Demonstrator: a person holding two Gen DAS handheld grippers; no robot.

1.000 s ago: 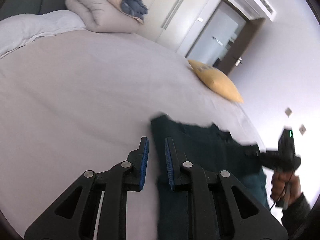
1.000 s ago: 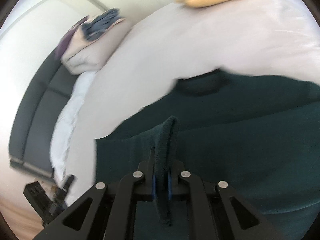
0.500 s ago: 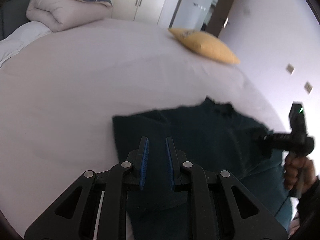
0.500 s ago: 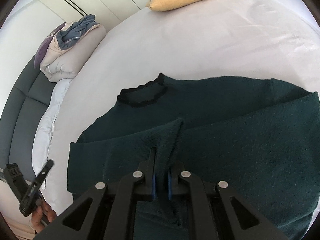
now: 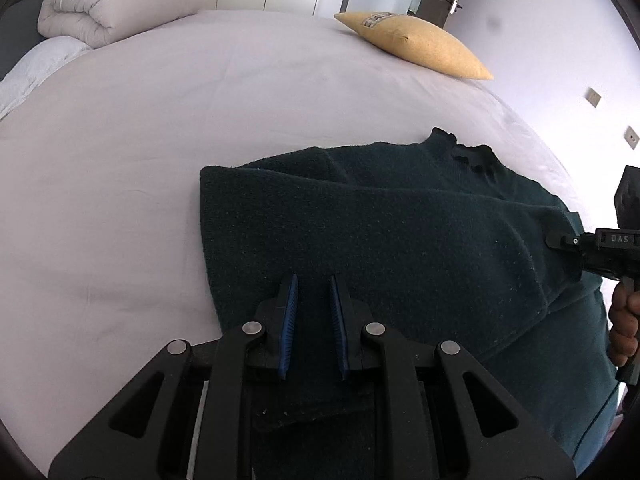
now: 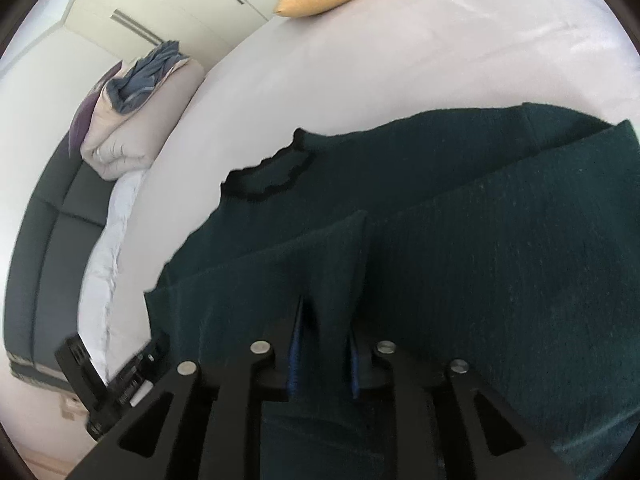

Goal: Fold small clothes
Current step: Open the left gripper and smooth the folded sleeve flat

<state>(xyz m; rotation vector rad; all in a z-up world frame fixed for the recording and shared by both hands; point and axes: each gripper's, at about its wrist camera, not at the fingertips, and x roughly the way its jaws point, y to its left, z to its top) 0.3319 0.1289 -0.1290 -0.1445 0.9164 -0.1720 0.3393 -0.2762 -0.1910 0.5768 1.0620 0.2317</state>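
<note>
- The sweater lies near the bed's close edge, collar toward the far side; dark green knit, part folded, one flap laid across the body.
- In the left wrist view, its left edge is a straight fold running from the far corner toward the camera; bare sheet spreads wide to the left and beyond it.
- Far off on the bed, well apart from the sweater: a yellow pillow at the far right, a rolled duvet at the far left with blue cloth on top.
- A wall stands close past the bed's right edge; little room there.
- Left gripper hangs over the sweater's near left part, blue pads a narrow gap apart, nothing between them. Whether the tips touch the knit I cannot tell.
- Right gripper: a raised ridge of sweater stands between its fingers, and the jaws are opening. The pads look just clear of the cloth, no longer pinching it.
- In the left wrist view the right gripper sits at the sweater's right side, a hand on its handle.
- In the right wrist view the left gripper shows at the lower left, beside the bed's edge, with a dark sofa behind.
</note>
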